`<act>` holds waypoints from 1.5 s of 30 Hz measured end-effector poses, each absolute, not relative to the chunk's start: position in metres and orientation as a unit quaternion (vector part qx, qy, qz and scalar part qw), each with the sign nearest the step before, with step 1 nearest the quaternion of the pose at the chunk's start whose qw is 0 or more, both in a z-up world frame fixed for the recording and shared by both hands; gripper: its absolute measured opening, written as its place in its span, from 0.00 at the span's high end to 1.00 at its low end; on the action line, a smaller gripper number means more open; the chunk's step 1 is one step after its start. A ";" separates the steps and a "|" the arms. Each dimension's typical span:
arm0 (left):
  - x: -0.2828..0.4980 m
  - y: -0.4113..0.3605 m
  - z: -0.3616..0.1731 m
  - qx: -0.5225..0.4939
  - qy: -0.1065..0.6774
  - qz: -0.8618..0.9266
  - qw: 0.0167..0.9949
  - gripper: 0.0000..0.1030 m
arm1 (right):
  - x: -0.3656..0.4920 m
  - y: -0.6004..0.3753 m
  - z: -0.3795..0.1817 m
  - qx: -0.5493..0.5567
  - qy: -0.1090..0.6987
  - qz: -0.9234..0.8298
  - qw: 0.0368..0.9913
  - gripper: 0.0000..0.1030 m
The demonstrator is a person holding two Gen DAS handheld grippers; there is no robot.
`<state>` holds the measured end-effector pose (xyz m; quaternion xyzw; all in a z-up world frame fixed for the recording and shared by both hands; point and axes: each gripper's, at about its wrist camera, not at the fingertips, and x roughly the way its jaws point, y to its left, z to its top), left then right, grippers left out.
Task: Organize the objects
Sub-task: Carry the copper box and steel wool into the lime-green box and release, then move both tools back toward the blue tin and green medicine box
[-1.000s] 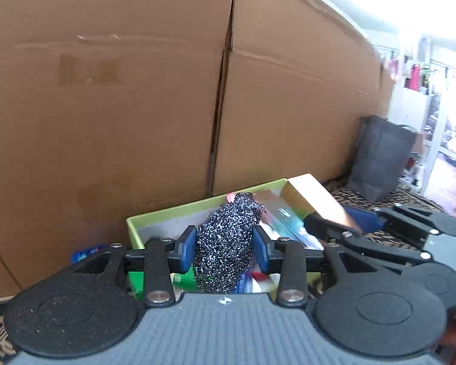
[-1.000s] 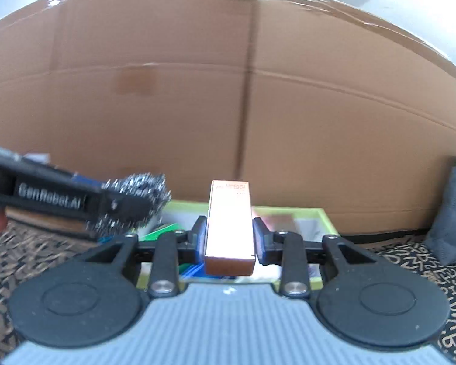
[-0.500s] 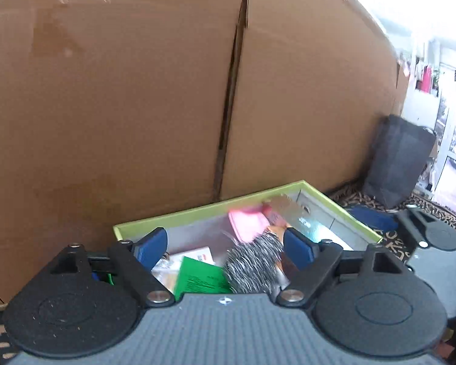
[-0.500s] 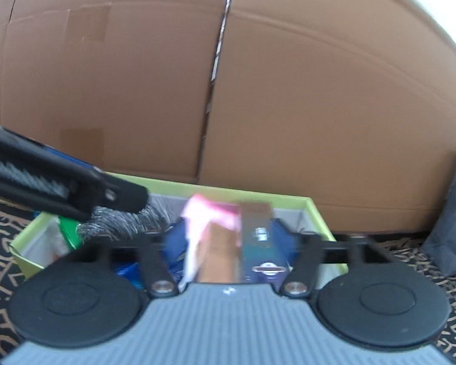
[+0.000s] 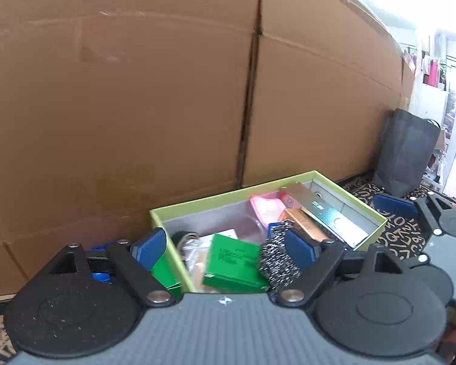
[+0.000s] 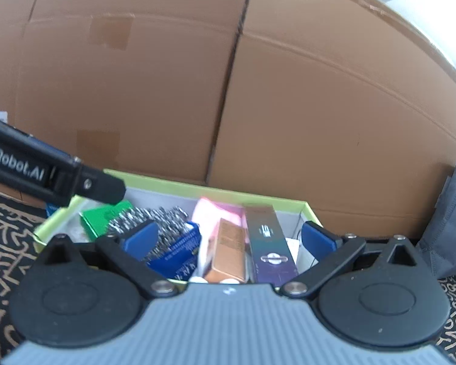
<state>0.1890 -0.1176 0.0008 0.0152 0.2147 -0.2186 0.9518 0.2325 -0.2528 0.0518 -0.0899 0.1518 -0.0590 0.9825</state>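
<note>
A lime-green open box (image 5: 228, 196) (image 6: 197, 187) sits on the patterned rug against a cardboard wall. In it lie a steel-wool scourer (image 5: 278, 255) (image 6: 155, 219), a green carton (image 5: 231, 261), a pink item (image 5: 266, 208), a copper-coloured box (image 6: 228, 246) and a long dark box (image 6: 269, 240). My left gripper (image 5: 225, 251) hangs open over the box's near left corner, and the scourer lies loose beside its right pad. The jaws of my right gripper (image 6: 228, 238) are opening over the near edge. The copper box lies between them, free of the pads.
Large brown cardboard cartons (image 5: 167, 91) form a wall right behind the box. A grey bag (image 5: 407, 155) (image 6: 453, 222) stands to the right on the black rug with tan squiggles (image 6: 3, 243). A blue carton (image 6: 179, 252) lies under the scourer.
Both grippers have opened and sunk toward the green box. The scourer left my left gripper and the copper box left my right gripper; both now lie in the box.
</note>
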 end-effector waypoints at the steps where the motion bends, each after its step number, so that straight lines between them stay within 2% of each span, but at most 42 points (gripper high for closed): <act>1: 0.186 -0.112 0.003 0.012 0.213 -0.215 0.953 0.15 | 0.231 -0.245 0.056 -0.089 0.148 -0.057 0.983 0.00; 7: 0.156 -0.067 0.000 -0.010 0.205 -0.187 0.961 0.14 | 0.217 -0.222 0.070 -0.063 0.144 -0.031 0.987 0.00; 13: 0.133 -0.012 -0.027 -0.020 0.208 -0.143 0.967 0.14 | 0.184 -0.178 0.069 -0.055 0.143 0.015 0.988 0.00; 15: 0.133 0.007 -0.035 -0.049 0.223 -0.136 0.964 0.14 | 0.178 -0.160 0.063 -0.050 0.151 0.040 0.986 0.05; 20: 0.137 0.037 -0.044 -0.076 0.241 -0.102 0.962 0.14 | 0.180 -0.113 0.050 -0.062 0.178 0.093 0.978 0.32; 22: 0.136 0.042 -0.044 -0.074 0.235 -0.100 0.964 0.14 | 0.187 -0.097 0.045 -0.067 0.192 0.103 0.974 0.37; 29: 0.142 0.041 -0.045 -0.060 0.230 -0.107 0.965 0.14 | 0.225 -0.066 0.026 -0.085 0.213 0.094 0.969 0.38; 38: 0.167 0.025 -0.053 -0.054 0.239 -0.120 0.962 0.14 | 0.243 -0.083 0.016 -0.075 0.222 0.053 0.971 0.42; 45: 0.187 0.016 -0.059 -0.049 0.245 -0.125 0.960 0.14 | 0.261 -0.104 0.011 -0.045 0.236 0.000 0.971 0.40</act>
